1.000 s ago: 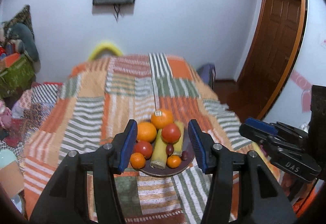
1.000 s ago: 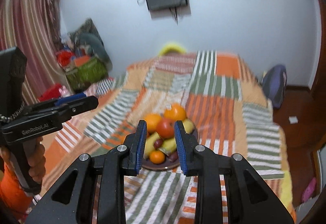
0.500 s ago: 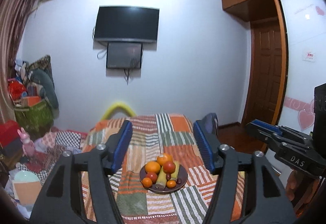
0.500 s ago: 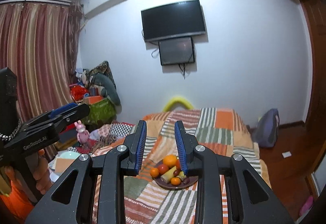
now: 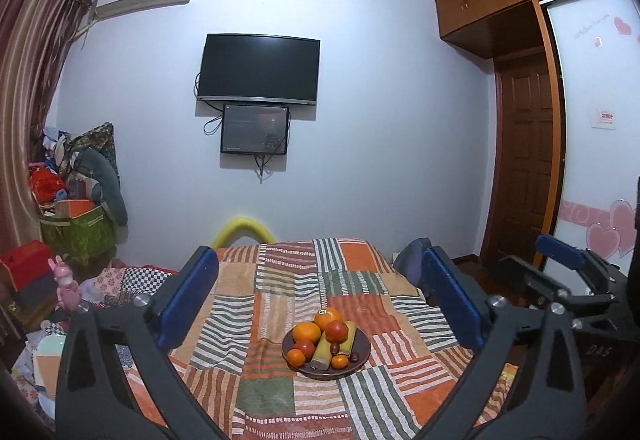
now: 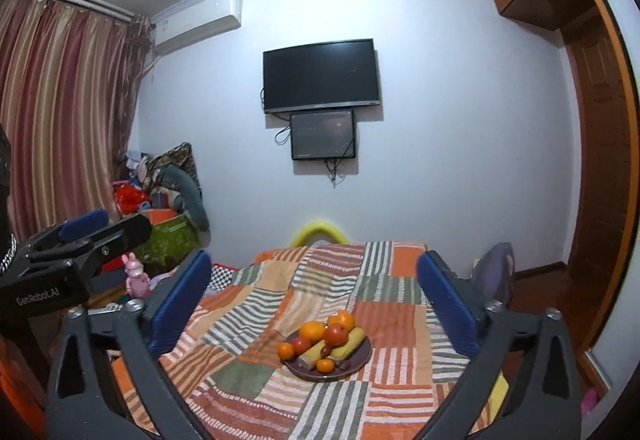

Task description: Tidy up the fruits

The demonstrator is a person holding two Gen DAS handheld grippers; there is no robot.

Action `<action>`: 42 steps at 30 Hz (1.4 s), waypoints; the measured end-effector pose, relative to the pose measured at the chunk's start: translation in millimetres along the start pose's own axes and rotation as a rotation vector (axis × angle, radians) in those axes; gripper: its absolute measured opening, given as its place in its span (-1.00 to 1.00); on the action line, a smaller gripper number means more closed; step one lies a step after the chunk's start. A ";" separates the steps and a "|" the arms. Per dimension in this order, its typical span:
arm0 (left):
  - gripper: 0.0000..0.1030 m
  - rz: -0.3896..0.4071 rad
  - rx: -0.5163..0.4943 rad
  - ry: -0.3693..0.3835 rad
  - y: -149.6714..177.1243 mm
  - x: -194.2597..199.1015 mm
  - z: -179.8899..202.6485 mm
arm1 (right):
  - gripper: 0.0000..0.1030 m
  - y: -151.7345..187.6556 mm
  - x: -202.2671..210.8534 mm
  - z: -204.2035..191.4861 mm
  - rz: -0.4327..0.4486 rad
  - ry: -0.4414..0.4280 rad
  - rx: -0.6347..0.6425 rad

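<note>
On the patchwork blanket (image 5: 280,304) ahead of you sits one dark plate (image 5: 362,354) piled with fruit: two big oranges, three small ones, two red fruits, two bananas. Your left gripper (image 5: 320,304) and right gripper (image 6: 316,304) have just been opening wide, nothing between their jaws.

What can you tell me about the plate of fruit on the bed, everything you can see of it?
The plate is round, shallow and dark brownish, with a slight sheen. It sits flat on the striped patchwork blanket, about midway across the bed. It is heaped with fruit: two large oranges at the back, two red round fruits, two small tangerines at the front, two long yellowish pieces lying side by side, and a few small dark fruits. Neither claw touches it; only the blanket and the fruit do.
</note>
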State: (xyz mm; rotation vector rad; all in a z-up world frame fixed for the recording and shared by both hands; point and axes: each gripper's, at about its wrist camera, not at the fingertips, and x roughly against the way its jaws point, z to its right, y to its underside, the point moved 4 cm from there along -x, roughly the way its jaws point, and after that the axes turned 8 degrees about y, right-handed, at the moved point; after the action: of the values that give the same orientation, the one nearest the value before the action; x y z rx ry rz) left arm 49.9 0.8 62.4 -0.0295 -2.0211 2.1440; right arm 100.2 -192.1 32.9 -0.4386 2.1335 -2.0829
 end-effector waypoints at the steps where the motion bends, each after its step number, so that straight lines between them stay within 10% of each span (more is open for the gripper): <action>1: 1.00 -0.003 -0.001 -0.001 0.8 -0.1 0.4 | 1.00 -1.0 -0.2 0.1 0.003 0.007 0.001; 42: 1.00 -0.040 -0.034 0.021 15.2 -7.0 5.5 | 1.00 5.2 21.1 4.8 -0.016 0.046 -0.003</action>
State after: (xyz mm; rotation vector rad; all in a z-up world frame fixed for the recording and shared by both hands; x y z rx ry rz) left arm 54.0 -6.5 46.9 -0.0165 -2.0286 2.0774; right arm 81.0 -202.8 29.8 -0.4129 2.1650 -2.1192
